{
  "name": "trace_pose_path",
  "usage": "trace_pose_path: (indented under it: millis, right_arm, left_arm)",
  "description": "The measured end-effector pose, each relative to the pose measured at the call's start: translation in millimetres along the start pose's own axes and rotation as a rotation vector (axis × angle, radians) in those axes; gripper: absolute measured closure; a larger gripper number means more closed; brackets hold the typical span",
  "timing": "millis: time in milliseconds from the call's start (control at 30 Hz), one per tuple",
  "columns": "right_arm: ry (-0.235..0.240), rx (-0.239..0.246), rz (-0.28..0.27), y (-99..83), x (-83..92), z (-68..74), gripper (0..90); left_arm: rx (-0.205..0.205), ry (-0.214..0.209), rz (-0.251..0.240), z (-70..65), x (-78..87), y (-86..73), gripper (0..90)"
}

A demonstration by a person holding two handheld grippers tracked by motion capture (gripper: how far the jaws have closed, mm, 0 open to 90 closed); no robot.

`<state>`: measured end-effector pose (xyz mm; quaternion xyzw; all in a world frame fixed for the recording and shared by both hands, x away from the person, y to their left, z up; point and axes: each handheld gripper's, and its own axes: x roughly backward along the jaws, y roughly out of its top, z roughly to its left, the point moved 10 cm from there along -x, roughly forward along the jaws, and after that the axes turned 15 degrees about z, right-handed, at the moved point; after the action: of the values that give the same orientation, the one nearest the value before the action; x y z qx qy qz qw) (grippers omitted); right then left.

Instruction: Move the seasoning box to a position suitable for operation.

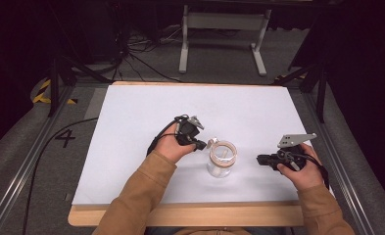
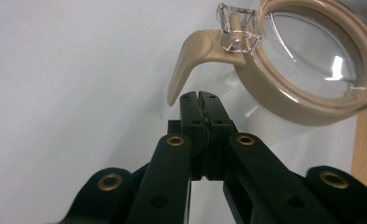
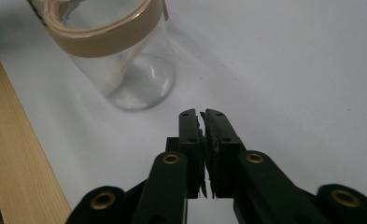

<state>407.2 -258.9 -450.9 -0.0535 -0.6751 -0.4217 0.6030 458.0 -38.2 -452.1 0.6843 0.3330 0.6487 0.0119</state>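
Observation:
A clear glass jar (image 1: pixel 222 159) with a tan lid ring stands upright on the white table top (image 1: pixel 146 107), between my two hands. My left gripper (image 1: pixel 200 145) sits just left of the jar, shut with nothing between its jaws. In the left gripper view the closed tips (image 2: pixel 201 95) lie just below the lid's tan latch lever (image 2: pixel 189 58), beside the lid (image 2: pixel 312 60). My right gripper (image 1: pixel 259 159) points at the jar from the right, a short gap away, and is shut and empty. In the right gripper view its tips (image 3: pixel 202 113) stop short of the jar (image 3: pixel 125 65).
A wooden strip (image 1: pixel 190 215) runs along the table's near edge, close to the jar. Metal rails flank the table, and a cable (image 1: pixel 48 142) trails off to the left. A white frame stand (image 1: pixel 224 29) is on the floor beyond the far edge.

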Motion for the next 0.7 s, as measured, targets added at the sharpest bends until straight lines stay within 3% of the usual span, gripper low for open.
trace_pose_path:
  millis: [167,433,600,700]
  right_arm:
    - [0.019,0.047,0.028,10.0,-17.6,8.4,88.0]
    - [0.06,0.122,0.093,25.2,-55.1,23.9,89.7]
    - [0.034,0.146,0.142,27.6,-61.4,25.5,90.0]
    - [0.051,0.149,0.146,28.3,-62.3,28.2,90.0]
  left_arm:
    - [0.028,0.017,-0.004,5.2,13.6,-11.8,90.0]
    - [0.094,0.047,-0.052,14.8,33.7,-32.0,90.0]
    - [0.111,0.059,-0.058,17.6,38.2,-39.5,90.0]
    - [0.116,0.061,-0.059,18.9,38.3,-40.7,90.0]
